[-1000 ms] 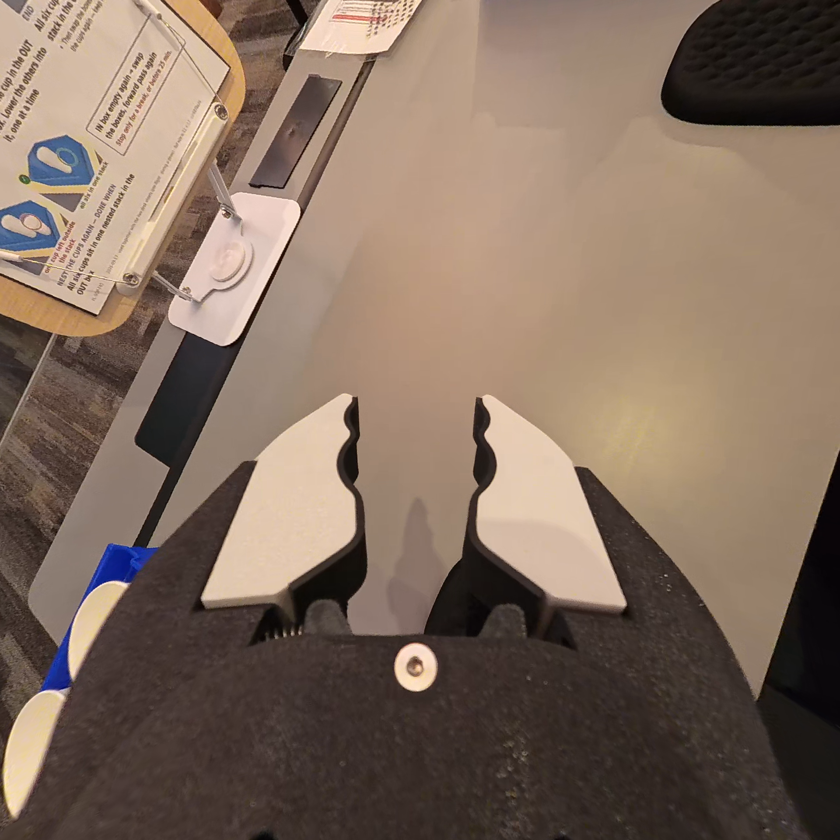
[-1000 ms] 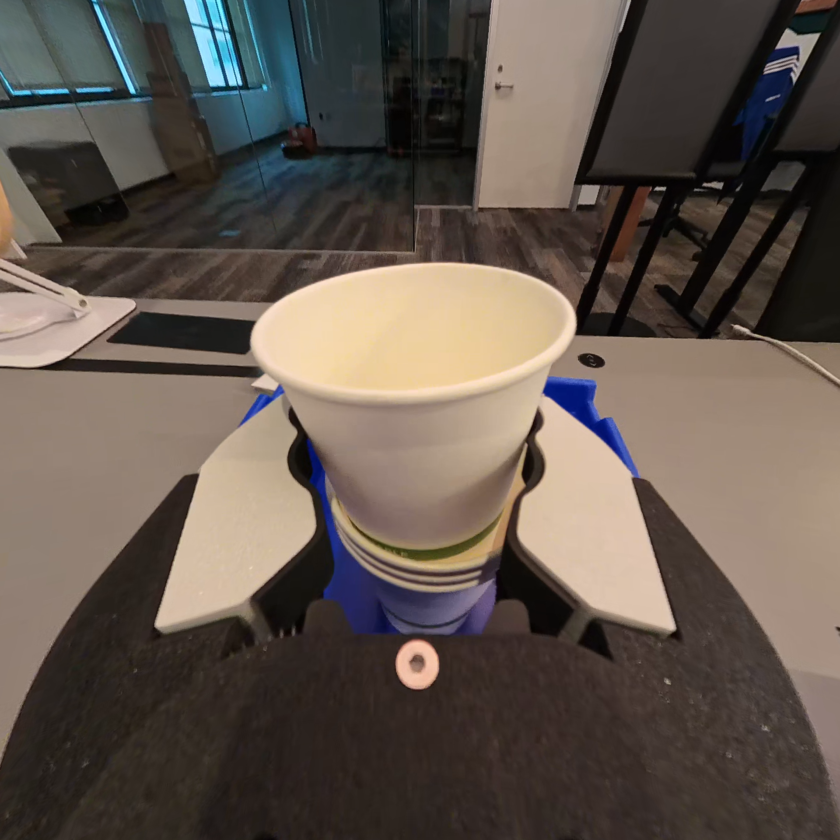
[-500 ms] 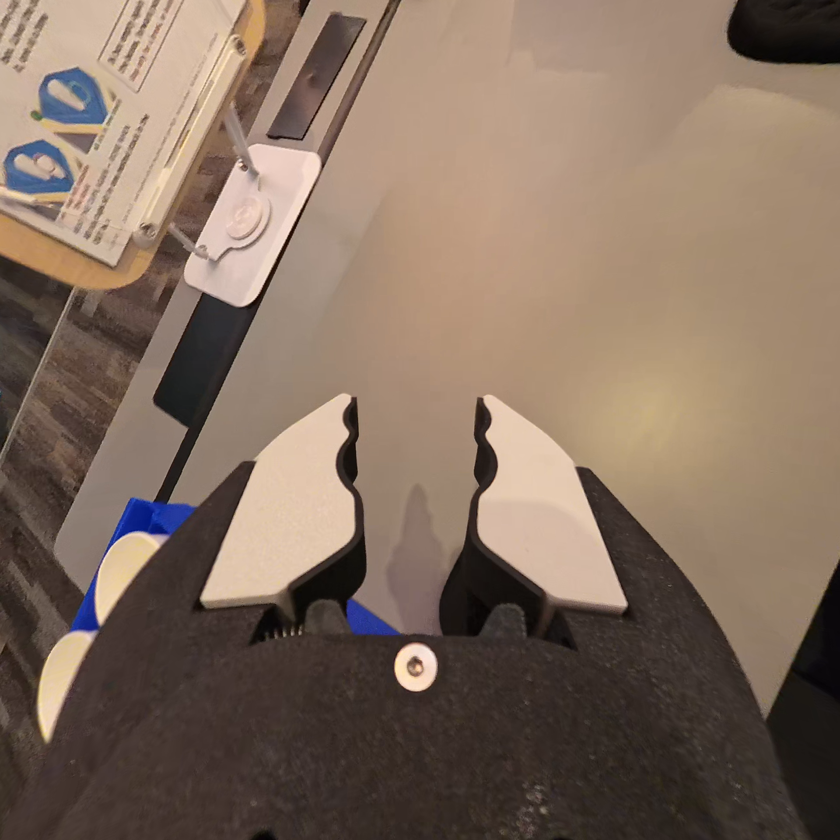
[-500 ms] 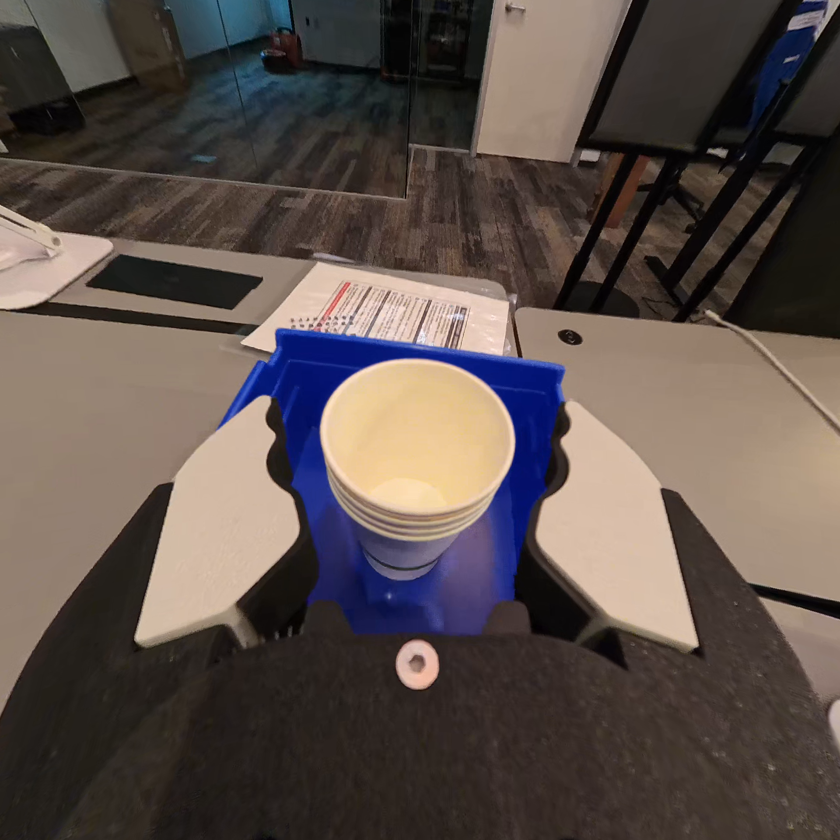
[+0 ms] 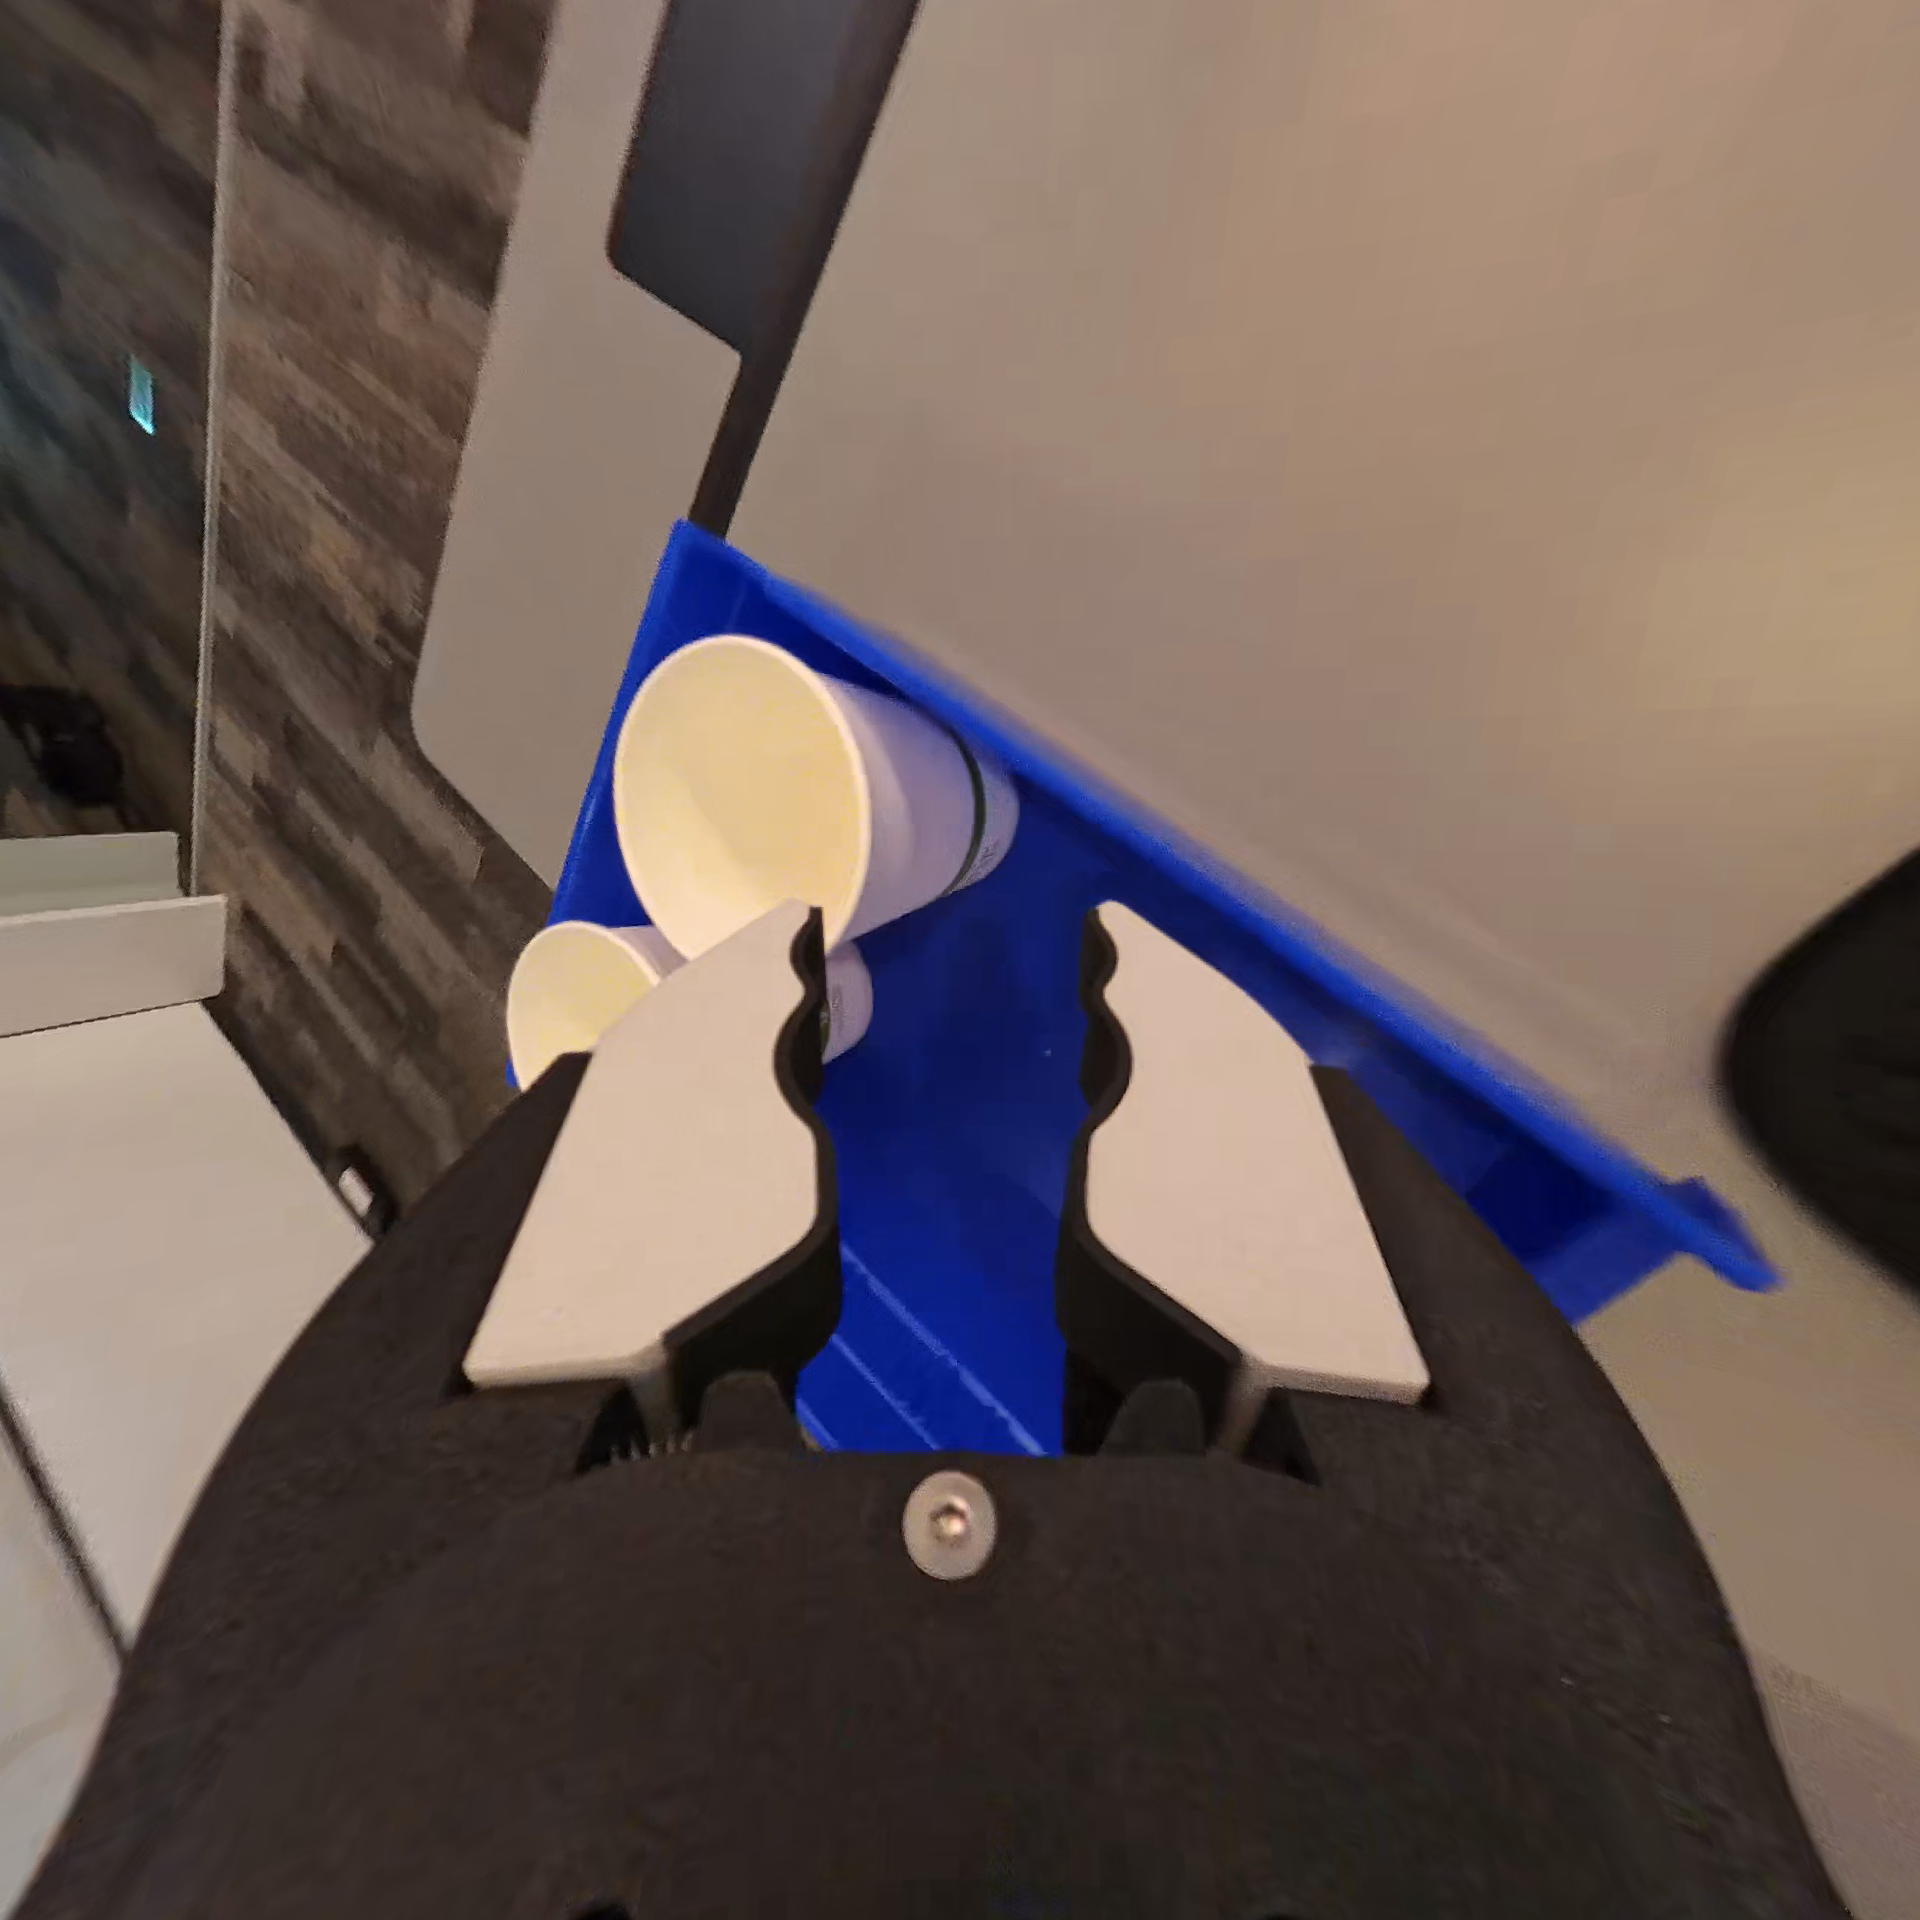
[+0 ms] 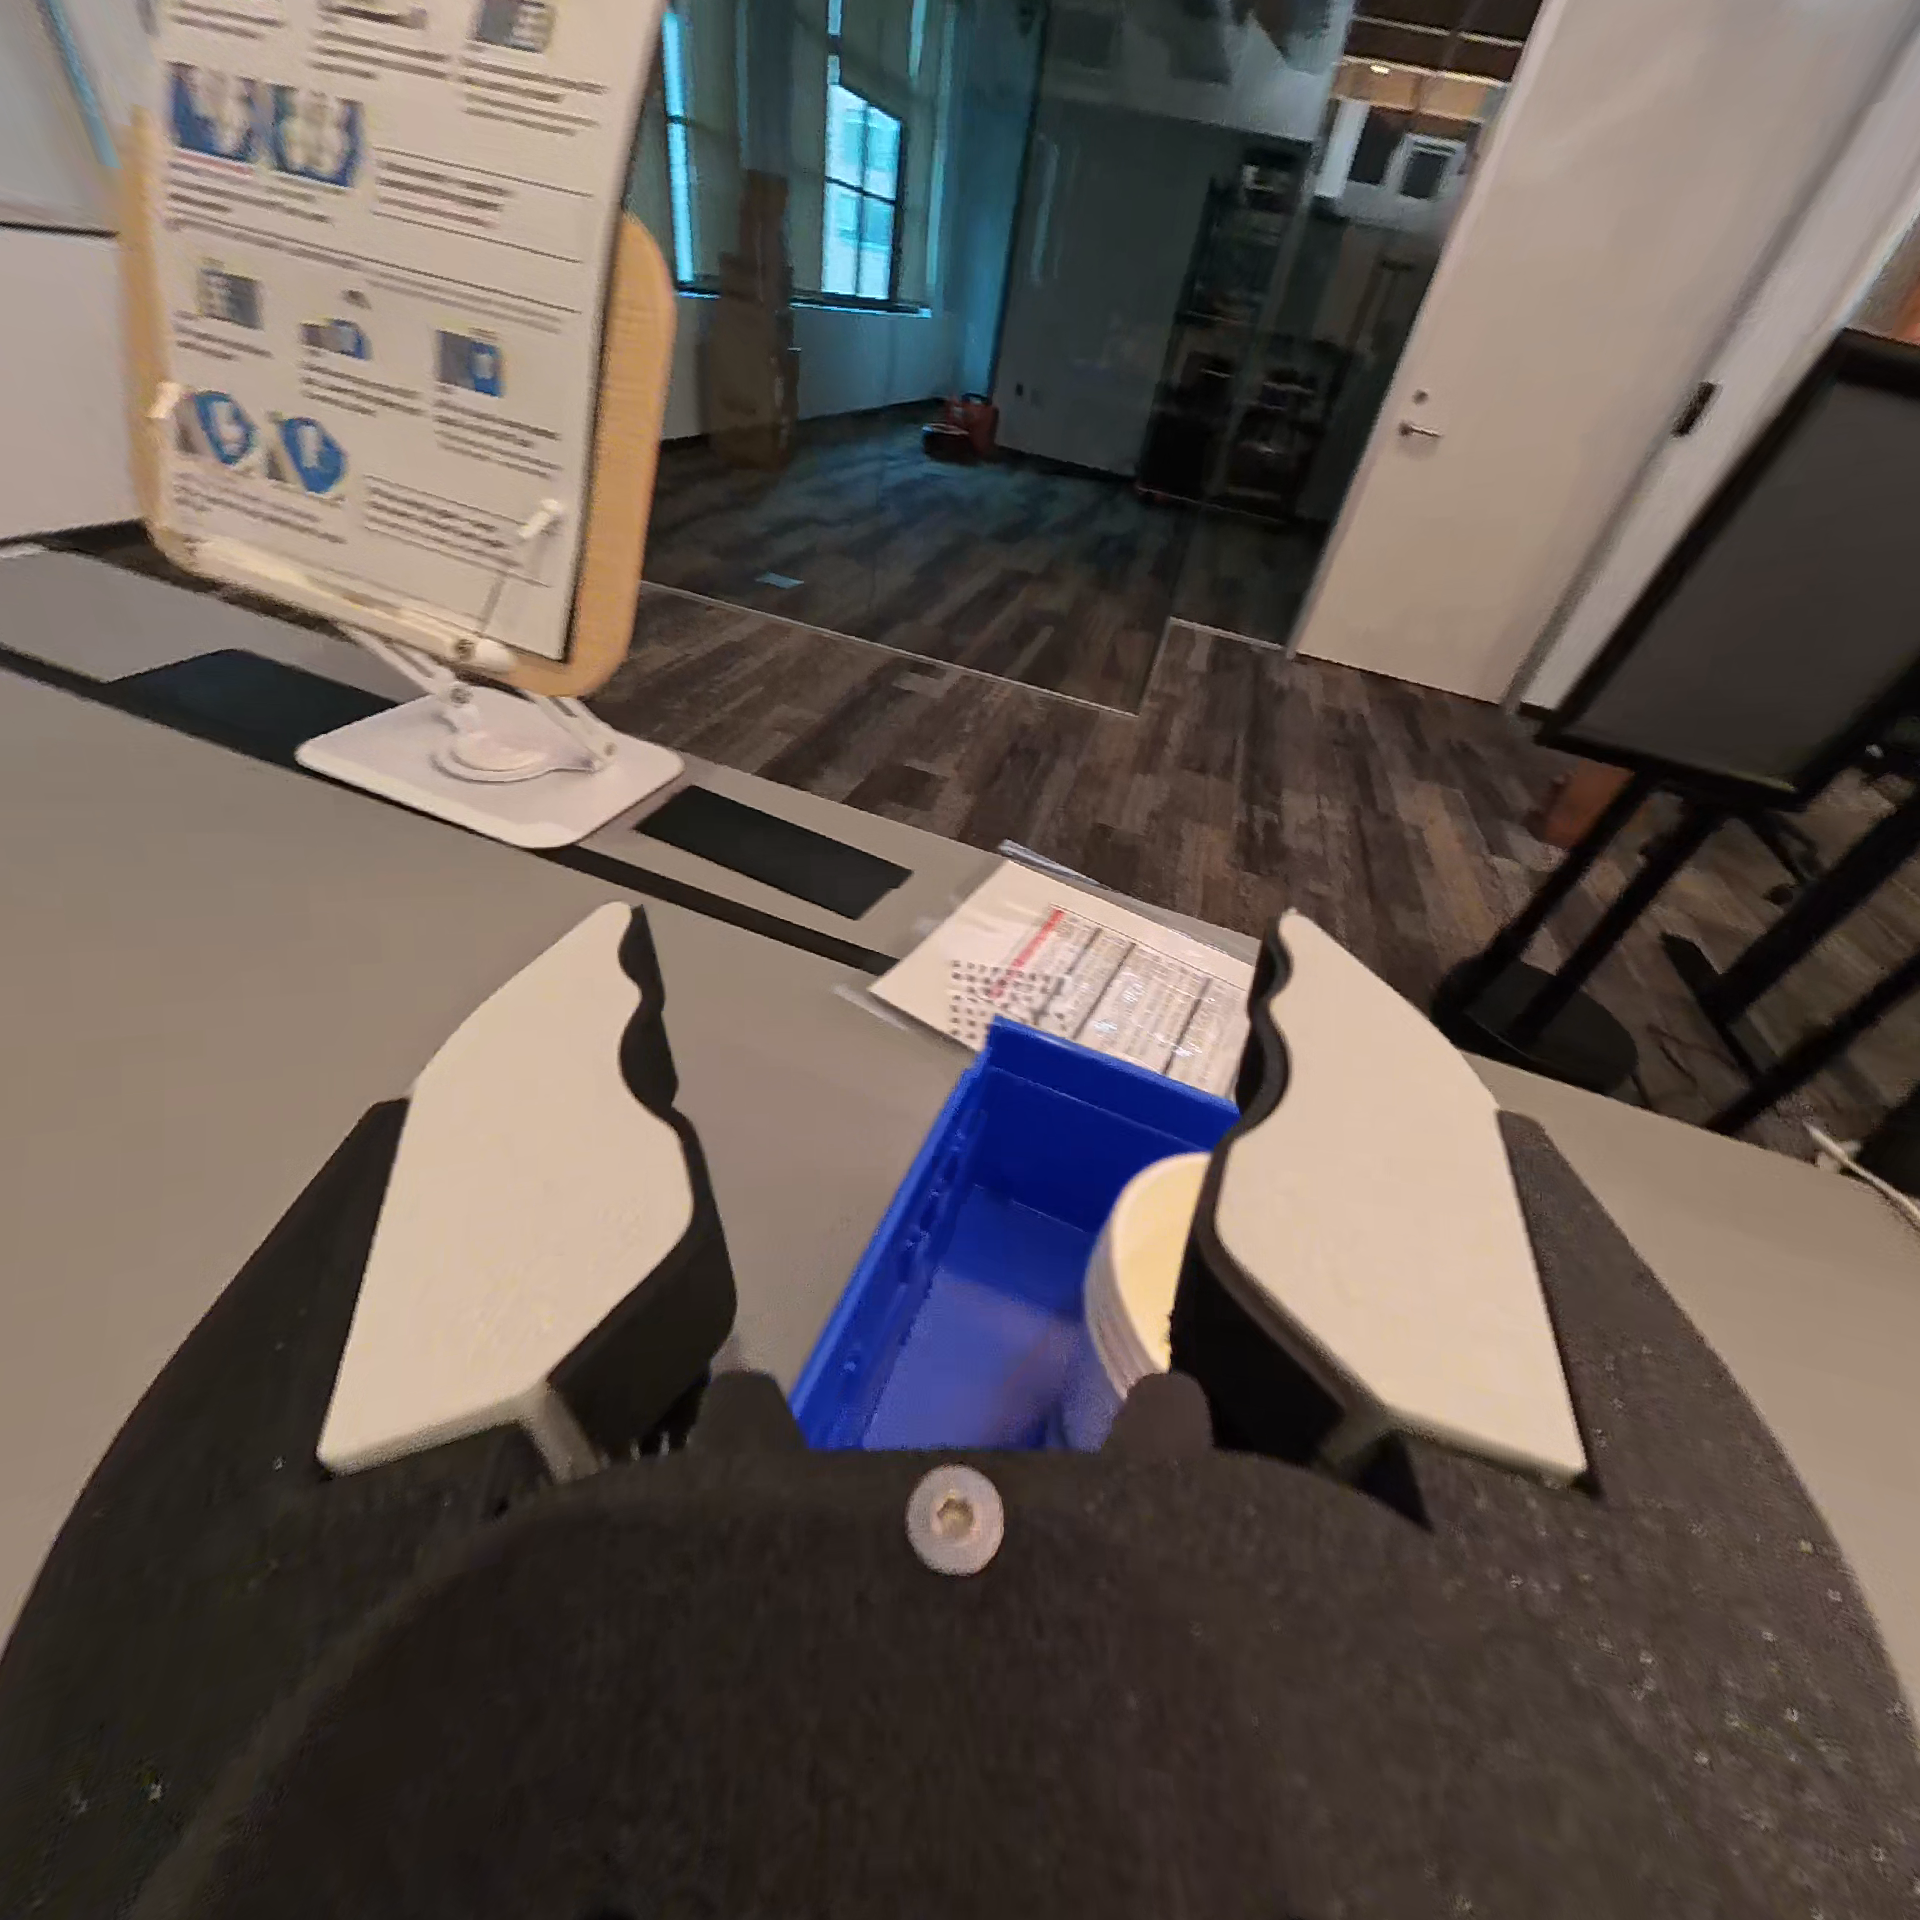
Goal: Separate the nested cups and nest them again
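Grey bench, blue bin: loose cups ahead-left of the open, empty left hand-held gripper; right hand-held gripper open beside the stack.

A bright blue bin is seen on a pale grey counter. The paper cups are coloured white outside, cream inside, with a dark band near the base. Each tool is finished in light grey plates over black foam. The floor is patterned in mottled brown and grey planks.
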`<state>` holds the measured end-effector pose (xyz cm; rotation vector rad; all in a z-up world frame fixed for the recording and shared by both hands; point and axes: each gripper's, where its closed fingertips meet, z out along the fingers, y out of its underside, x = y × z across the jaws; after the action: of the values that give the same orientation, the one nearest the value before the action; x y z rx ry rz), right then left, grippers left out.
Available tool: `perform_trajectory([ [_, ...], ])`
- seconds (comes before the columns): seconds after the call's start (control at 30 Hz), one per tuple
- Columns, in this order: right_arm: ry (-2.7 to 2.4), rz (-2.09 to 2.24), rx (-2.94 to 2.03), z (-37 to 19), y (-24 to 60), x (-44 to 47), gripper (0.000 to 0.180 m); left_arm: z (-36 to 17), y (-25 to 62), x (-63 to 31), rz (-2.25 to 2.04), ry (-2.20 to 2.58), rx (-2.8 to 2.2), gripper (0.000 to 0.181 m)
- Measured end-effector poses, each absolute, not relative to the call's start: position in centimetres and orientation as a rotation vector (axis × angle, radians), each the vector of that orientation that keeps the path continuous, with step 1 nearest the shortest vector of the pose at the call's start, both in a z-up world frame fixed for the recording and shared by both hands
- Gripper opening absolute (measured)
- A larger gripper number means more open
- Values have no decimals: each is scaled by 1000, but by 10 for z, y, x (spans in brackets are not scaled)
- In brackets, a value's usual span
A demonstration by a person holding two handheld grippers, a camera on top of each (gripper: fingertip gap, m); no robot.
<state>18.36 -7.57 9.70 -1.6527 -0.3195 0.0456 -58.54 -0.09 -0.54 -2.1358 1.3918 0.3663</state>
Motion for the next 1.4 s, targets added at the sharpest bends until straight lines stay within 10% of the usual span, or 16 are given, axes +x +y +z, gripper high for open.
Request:
perform_trajectory([
  [0.7,-471,131,-1546,112,-85,112,102,-80,35,-612,425,1570,-2367,1],
  [1.07,-603,255,-1565,99,-86,64,100,33,-13,-589,466,1619,-2130,0],
  [1.4,-1085,778,-1419,124,-136,-155,98,95,-126,-403,42,2055,-1633,1],
])
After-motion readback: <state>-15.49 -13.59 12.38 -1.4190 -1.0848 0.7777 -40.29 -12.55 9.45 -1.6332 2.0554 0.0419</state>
